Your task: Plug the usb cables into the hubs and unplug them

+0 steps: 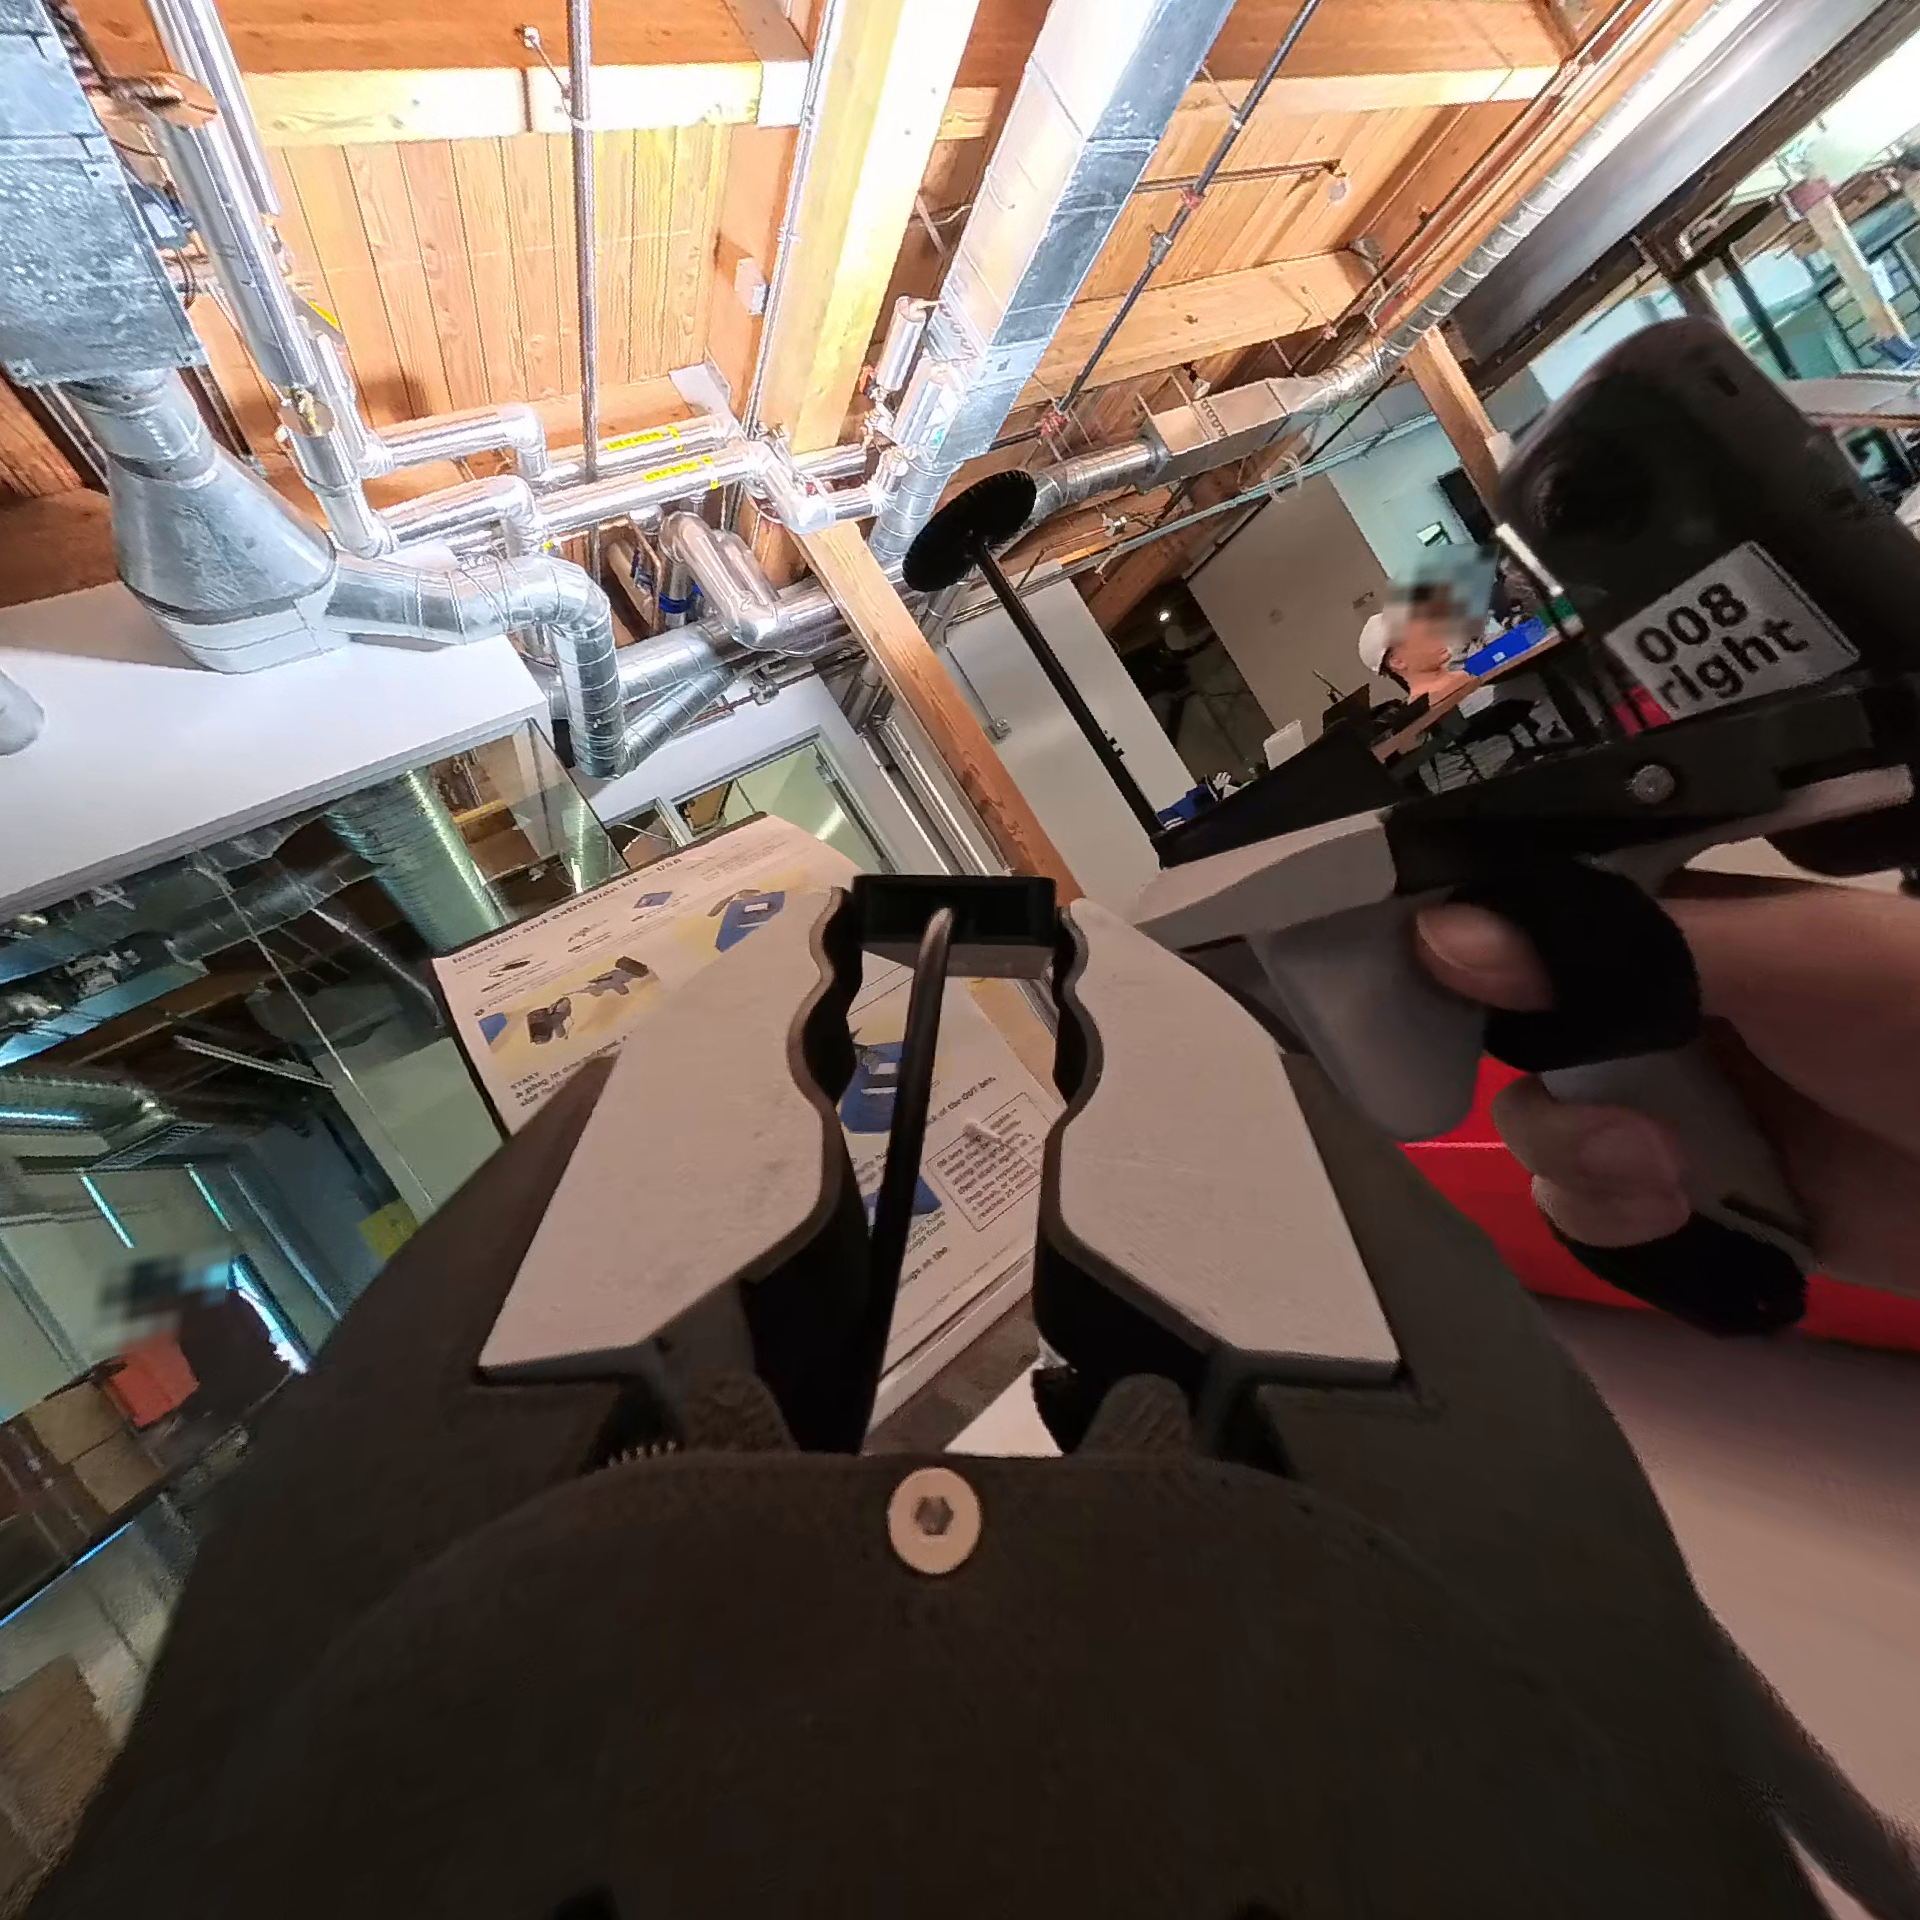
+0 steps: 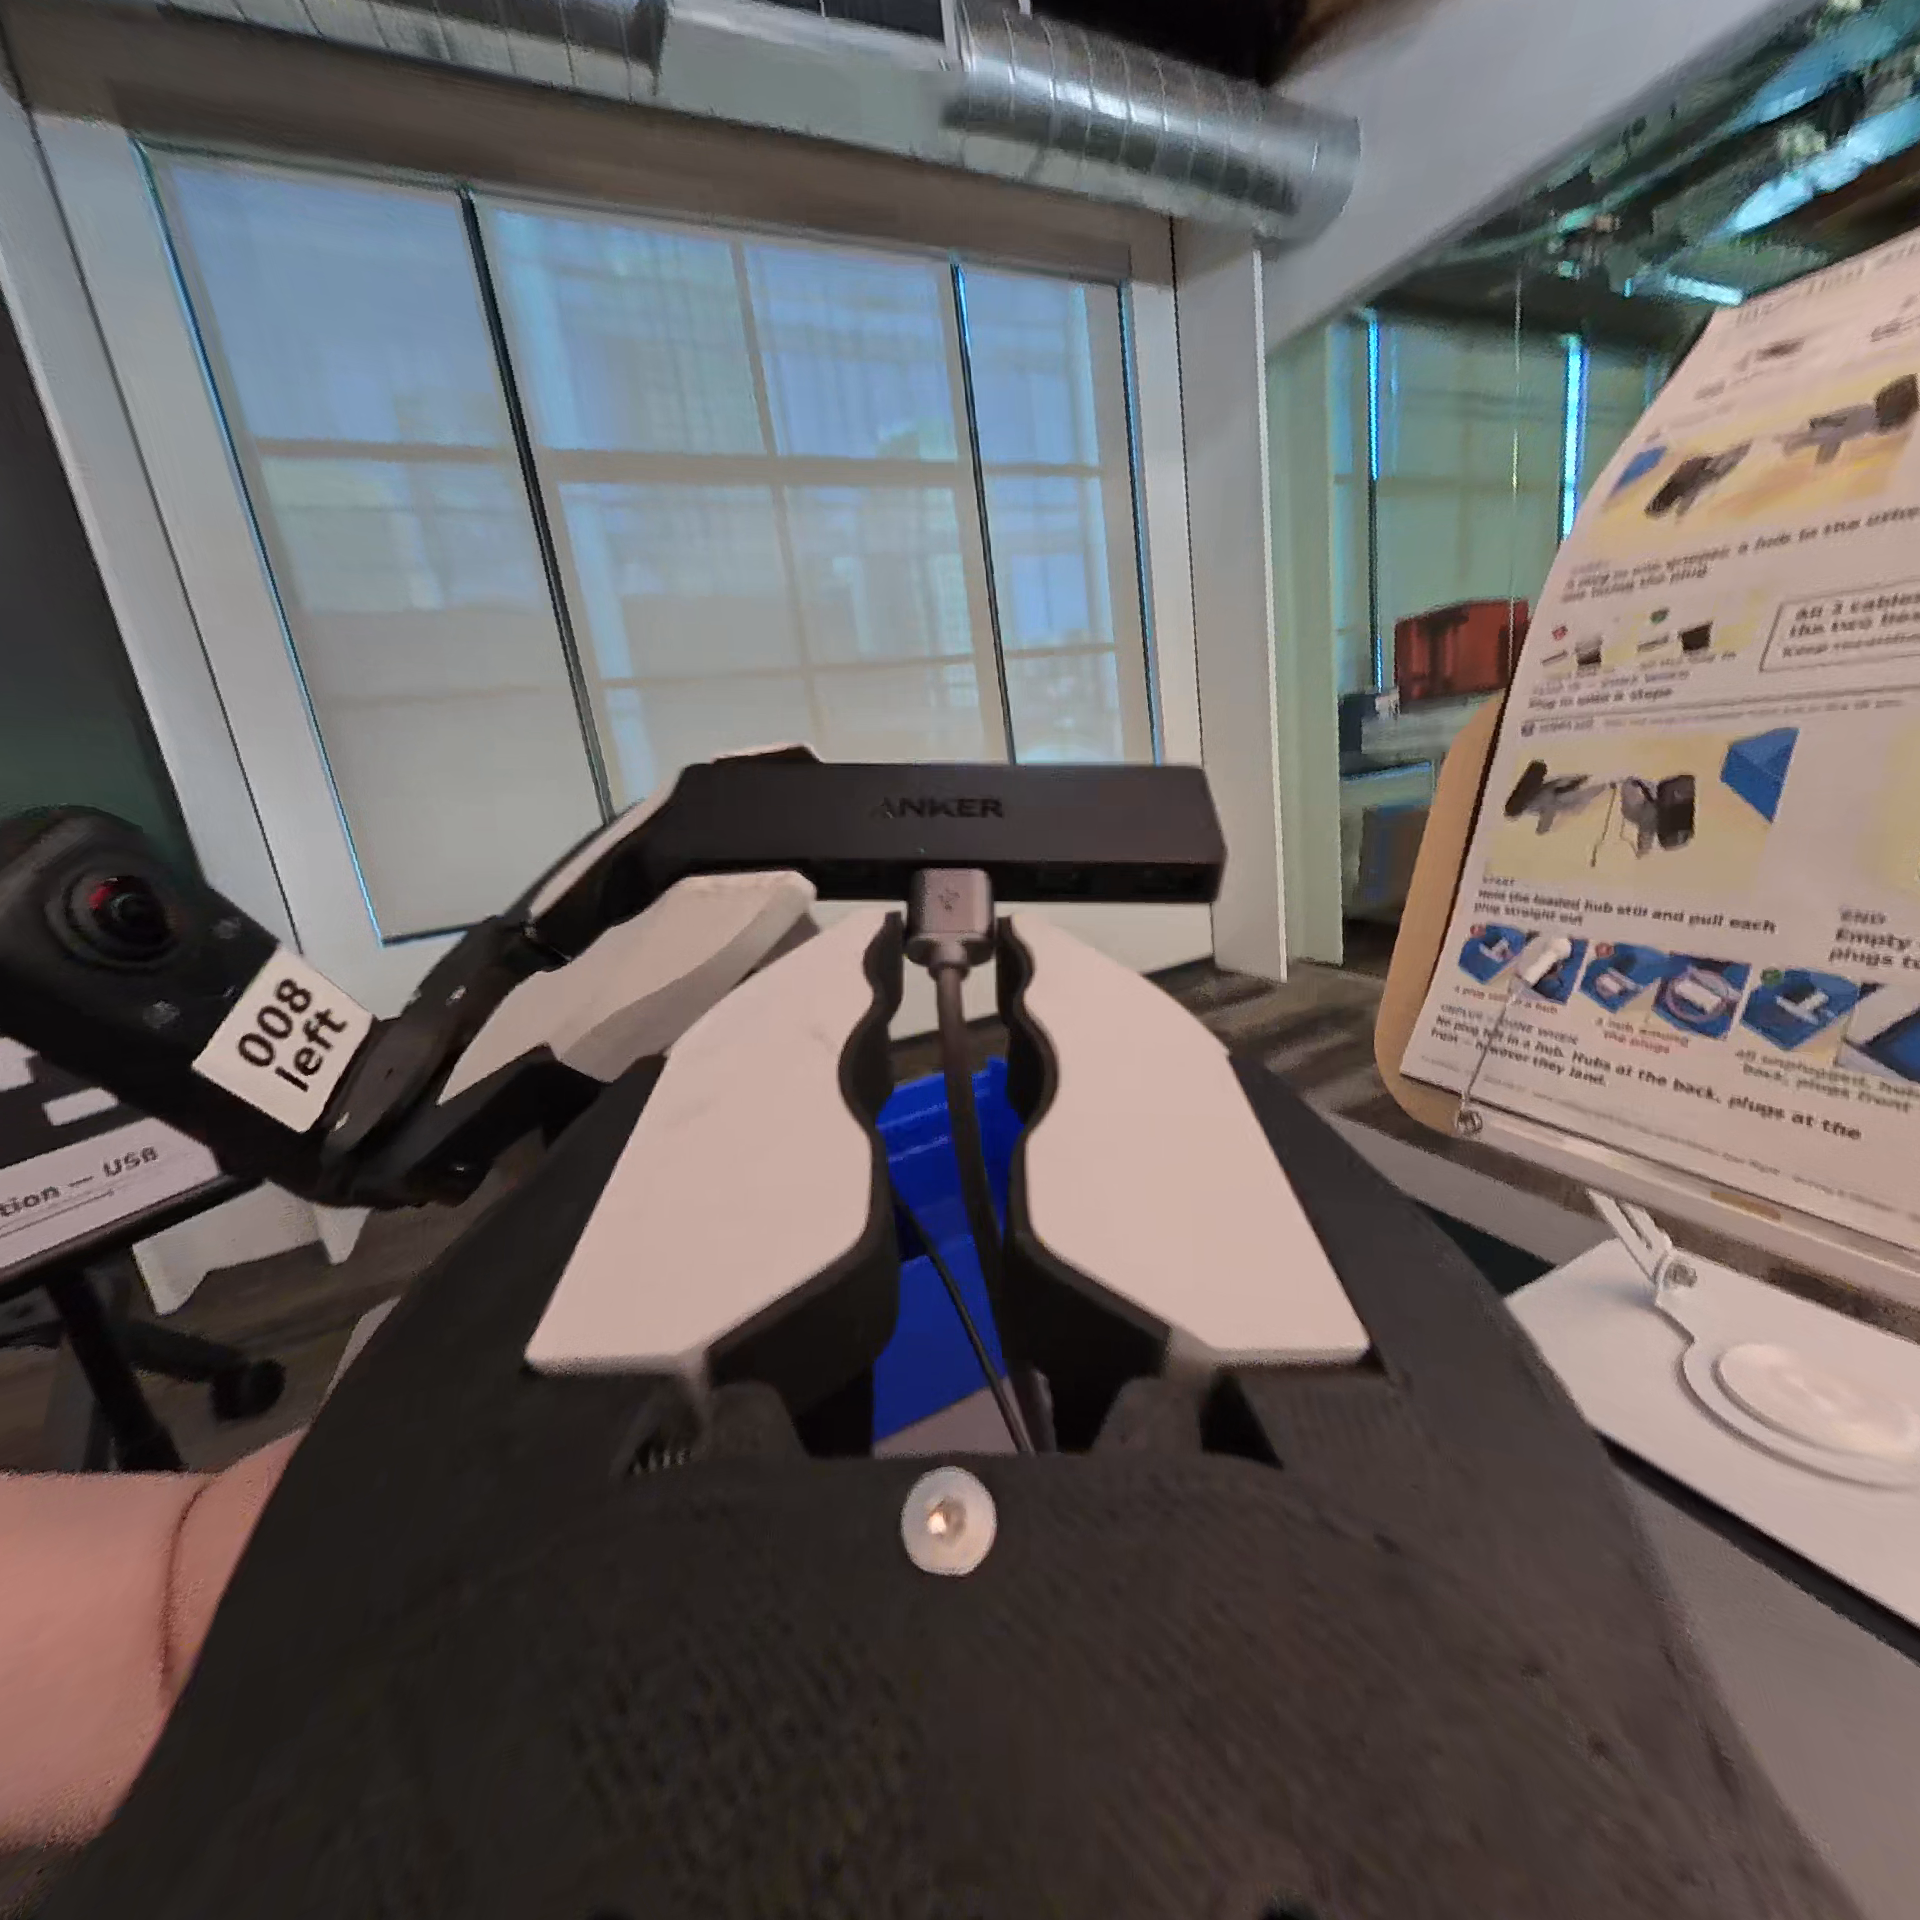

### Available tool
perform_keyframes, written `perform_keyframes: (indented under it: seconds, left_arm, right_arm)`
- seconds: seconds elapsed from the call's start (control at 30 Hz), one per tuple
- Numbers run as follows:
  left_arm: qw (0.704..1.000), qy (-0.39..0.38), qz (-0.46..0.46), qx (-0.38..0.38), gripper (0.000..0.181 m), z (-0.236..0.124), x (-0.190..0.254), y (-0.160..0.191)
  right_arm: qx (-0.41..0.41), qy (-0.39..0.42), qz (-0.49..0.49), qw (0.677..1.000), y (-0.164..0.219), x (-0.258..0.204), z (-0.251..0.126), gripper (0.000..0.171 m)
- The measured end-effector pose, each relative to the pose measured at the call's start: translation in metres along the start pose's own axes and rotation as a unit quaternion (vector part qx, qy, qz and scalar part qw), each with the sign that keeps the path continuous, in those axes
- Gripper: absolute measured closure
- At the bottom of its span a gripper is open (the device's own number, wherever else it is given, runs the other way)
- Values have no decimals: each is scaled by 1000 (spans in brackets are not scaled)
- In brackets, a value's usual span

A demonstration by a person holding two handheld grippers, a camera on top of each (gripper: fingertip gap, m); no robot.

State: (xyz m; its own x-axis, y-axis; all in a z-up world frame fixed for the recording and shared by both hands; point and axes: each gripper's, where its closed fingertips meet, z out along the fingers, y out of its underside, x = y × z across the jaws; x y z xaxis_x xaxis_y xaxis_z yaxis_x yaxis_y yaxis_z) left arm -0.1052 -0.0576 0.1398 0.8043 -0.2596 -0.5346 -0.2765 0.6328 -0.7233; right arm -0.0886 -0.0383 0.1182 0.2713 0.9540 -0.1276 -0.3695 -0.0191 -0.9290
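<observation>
Right tool (image 2: 951, 925) gripping plug (image 2: 948, 914), windowed room (image 2: 644, 499)

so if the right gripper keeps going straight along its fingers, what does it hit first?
The black rectangular USB hub, straight ahead. The right gripper is clamped on the grey metal USB plug, which seems already seated in the hub's side. The left gripper holds the hub's far end.

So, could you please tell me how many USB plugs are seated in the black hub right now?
1: a grey plug sits in the hub's near side, pinched by the right tongs. The left tongs hold the hub's end; ports on its far side are hidden.
</observation>
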Motion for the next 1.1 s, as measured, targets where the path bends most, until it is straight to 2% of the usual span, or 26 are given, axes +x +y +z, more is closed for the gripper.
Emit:
perform_keyframes:
  seconds: [0.13,0.27,0.37,0.6,0.77,0.83,0.9,0.93,0.97,1.0,1.1]
  left_arm:
    - [1000,4,-5,3,146,-1,0,-2]
    - [1000,-13,10,2,146,0,2,-2]
    - [999,-18,40,3,145,-1,1,-5]
    - [1000,21,11,12,146,-5,-3,-16]
    - [998,-14,57,-14,145,1,-4,-2]
    - [999,-16,37,-20,145,0,-9,-1]
    - [1000,-23,8,-7,145,-4,-20,-7]
    - [994,-104,4,-20,146,-10,-50,-3]
    - [988,-152,24,-31,146,-18,-77,0]
    - [988,-154,10,-30,146,-26,-94,1]
    - [987,-53,-147,30,146,-38,-105,-13]
  right_arm:
    - [10,6,-18,1000,-2,-2,-1,154]
    - [38,69,-80,994,-7,-2,-6,154]
    - [58,90,-86,990,-9,-5,-6,154]
    - [37,5,-132,991,-15,-17,-5,154]
    - [50,91,-74,992,-7,-3,-2,153]
    - [48,102,-67,991,-6,-3,2,153]
    - [39,76,-102,991,-10,-11,4,154]
    - [20,60,-117,991,-8,-14,4,154]
    - [3,44,-130,991,-6,-16,2,154]
    - [-9,50,-134,990,-5,-11,-3,154]
    - [-123,56,-115,984,17,11,-14,154]
